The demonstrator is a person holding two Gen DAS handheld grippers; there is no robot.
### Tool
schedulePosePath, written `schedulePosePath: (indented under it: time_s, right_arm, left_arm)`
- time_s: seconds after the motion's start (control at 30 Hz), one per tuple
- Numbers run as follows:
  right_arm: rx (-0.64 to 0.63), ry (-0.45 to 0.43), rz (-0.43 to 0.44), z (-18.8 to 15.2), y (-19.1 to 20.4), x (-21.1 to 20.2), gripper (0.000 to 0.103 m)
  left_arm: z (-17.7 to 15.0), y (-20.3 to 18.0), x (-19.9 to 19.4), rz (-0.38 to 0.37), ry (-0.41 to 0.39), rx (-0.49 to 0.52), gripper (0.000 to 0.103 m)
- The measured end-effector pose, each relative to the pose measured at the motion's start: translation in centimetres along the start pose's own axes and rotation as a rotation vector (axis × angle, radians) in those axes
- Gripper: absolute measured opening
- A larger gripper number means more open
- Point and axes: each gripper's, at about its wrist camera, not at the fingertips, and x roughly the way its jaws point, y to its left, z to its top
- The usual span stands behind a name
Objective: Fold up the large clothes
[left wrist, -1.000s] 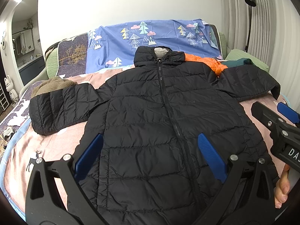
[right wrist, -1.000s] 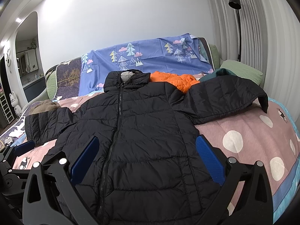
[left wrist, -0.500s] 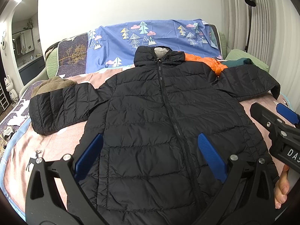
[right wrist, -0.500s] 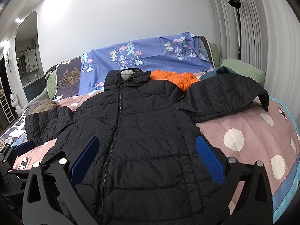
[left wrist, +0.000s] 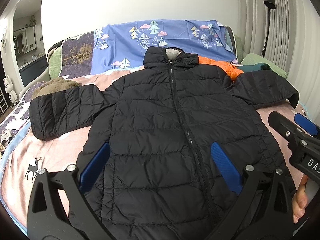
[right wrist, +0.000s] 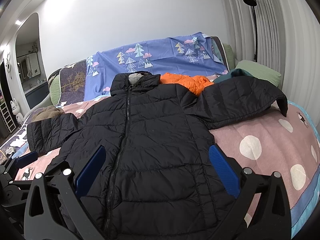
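Almost nothing has moved since the earlier frames: both tools hover in the same place above the hem, with only a slight drift in the right wrist view. The left gripper (left wrist: 160, 164) and right gripper (right wrist: 157, 167) both have their jaws spread wide and hold nothing. The black jacket (left wrist: 172, 124) lies front up and zipped on the bed (left wrist: 50, 156), body flat, hood toward the blue sheet (left wrist: 160, 38), with the left sleeve (left wrist: 60, 110) and right sleeve (right wrist: 240, 102) spread outward. An orange garment (right wrist: 186, 82) sits just behind the right shoulder. Folding looks not yet begun; this seems the pause before the first grasp. The next move likely calls for each tool to reach a sleeve, pinch the puffy fabric near the cuff, and bring it across the chest.
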Motion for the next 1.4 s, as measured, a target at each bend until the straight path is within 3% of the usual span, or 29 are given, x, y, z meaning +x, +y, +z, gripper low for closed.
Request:
schedulePosePath:
  time_s: [0.43, 0.57, 0.8, 1.03, 1.2, 1.4]
  right_arm:
    - [-0.011, 0.007, 0.002, -0.2, 0.1, 0.7, 0.102]
    - [0.035, 0.029, 0.033, 0.1, -0.9, 0.9, 0.102]
    - [0.039, 0.049, 0.018, 2.7, -2.3, 2.0, 0.102]
    - [0.034, 0.125, 0.082, 5.8, -2.5, 5.0, 0.102]
    - [-0.007, 0.107, 0.091, 7.0, -1.7, 6.3, 0.102]
    - [-0.03, 0.064, 0.132, 8.0, -1.1, 8.0, 0.102]
  left_arm:
    - [0.4, 0.0, 0.9, -0.018, 0.017, 0.006, 0.101]
    - [0.8, 0.5, 1.2, -0.062, 0.012, -0.001, 0.101]
    - [2.6, 2.3, 2.9, -0.06, 0.029, -0.013, 0.101]
    - [6.1, 3.6, 4.6, -0.072, 0.009, 0.015, 0.094]
    - [7.8, 3.1, 5.5, -0.055, -0.018, 0.056, 0.094]
    - [8.9, 2.1, 6.9, -0.106, -0.041, 0.081, 0.094]
